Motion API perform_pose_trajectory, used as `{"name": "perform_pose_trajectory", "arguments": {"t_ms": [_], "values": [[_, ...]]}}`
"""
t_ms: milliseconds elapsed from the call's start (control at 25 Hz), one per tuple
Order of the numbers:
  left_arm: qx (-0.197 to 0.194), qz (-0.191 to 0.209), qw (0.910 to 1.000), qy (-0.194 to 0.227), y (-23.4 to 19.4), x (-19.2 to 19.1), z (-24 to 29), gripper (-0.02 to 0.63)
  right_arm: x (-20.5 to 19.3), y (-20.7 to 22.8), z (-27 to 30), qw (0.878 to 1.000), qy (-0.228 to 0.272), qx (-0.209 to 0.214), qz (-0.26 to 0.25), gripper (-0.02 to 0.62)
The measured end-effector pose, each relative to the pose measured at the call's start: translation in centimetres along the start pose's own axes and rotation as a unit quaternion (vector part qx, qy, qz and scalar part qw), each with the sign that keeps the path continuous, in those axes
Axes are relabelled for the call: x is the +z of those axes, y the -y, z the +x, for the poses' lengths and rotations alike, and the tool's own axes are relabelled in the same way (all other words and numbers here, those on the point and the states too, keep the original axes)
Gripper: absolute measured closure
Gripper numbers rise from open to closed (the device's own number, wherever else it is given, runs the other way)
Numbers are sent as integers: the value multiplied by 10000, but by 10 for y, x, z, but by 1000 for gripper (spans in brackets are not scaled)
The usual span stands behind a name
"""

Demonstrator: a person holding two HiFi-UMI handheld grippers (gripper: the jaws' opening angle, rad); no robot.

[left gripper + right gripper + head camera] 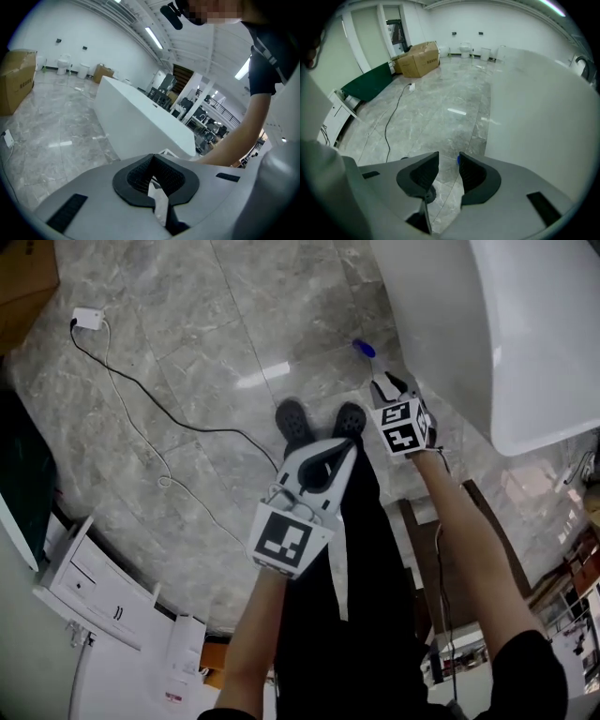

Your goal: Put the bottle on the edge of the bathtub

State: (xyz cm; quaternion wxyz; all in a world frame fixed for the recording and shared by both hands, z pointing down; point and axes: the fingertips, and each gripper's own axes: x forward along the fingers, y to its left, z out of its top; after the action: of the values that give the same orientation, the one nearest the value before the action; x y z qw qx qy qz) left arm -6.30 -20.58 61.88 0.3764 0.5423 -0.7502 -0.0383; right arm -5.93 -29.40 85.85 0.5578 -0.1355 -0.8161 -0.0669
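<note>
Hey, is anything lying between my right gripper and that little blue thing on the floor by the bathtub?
Nothing visible. The right gripper, jaws apart and empty, points at the blue thing, likely the bottle. It sits just past the tips on the floor, beside the bathtub wall.

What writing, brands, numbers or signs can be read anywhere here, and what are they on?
No text here is legible.
Cardboard box: dark print on its side, too blurred to read.
White sheet: red print, too small to read.
Marker cube on the left gripper and marker cube on the right gripper: black-and-white squares, no words.
</note>
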Motion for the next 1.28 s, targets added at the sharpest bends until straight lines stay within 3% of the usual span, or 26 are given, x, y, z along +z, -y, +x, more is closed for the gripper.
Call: {"name": "perform_pose_trajectory", "arguments": {"t_ms": [200,320,440,680,960,1160,1280], "values": [[235,-64,9985,481,44,54,-40,594,34,-16,-98,9981,574,5,226,468],[295,-179,9978,560,66,66,-65,594,44,-27,-148,9958,845,-27,355,469],[174,-200,9986,462,93,74,-91,594,49,-41,-199,9933,1028,-82,518,480],[-231,241,9985,442,140,98,-159,594,65,-76,-303,9827,1537,-415,945,515],[-710,677,9923,755,191,110,-269,594,69,-146,-411,9622,2033,-1046,1478,535],[-1015,1108,9845,909,188,102,-360,594,84,-212,-460,9384,2370,-1716,1837,537],[-1151,1327,9790,1031,180,90,-419,594,95,-263,-488,9291,2565,-1975,1788,540]]}}
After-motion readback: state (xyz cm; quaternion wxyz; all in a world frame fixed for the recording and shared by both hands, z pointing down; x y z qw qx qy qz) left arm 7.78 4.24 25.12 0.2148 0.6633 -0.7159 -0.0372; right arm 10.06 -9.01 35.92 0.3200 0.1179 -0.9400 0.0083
